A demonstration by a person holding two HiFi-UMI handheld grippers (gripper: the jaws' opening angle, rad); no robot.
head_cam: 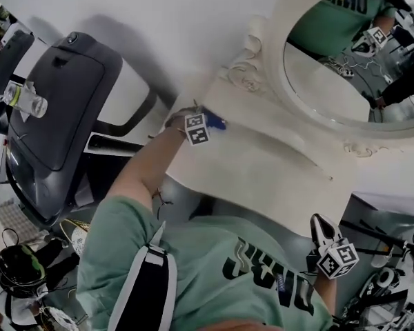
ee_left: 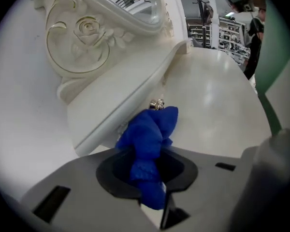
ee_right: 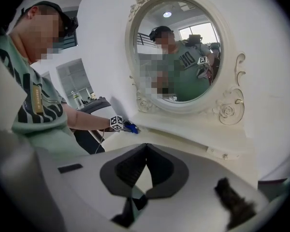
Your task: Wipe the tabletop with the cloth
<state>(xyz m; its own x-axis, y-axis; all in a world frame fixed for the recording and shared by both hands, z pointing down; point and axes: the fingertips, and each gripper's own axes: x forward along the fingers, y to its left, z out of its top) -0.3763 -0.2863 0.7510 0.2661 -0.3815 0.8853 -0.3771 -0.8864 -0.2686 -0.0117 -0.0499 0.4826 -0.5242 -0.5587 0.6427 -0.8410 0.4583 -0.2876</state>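
Wiping in progress at the tabletop's left rear corner.
The blue cloth [ee_left: 150, 134] is gripped, bunched, in the left gripper [ee_left: 152, 175] and set on the tabletop [ee_left: 217, 95] beside the mirror base [ee_left: 111, 105]. The right gripper [ee_right: 144, 175] is closed on nothing, clear of the front edge. The surface to the right is judged outstanding.

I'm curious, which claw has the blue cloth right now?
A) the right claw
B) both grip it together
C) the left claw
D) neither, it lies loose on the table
C: the blue cloth is bunched between the jaws of the left claw, at the white tabletop, while the right claw is shut on nothing.
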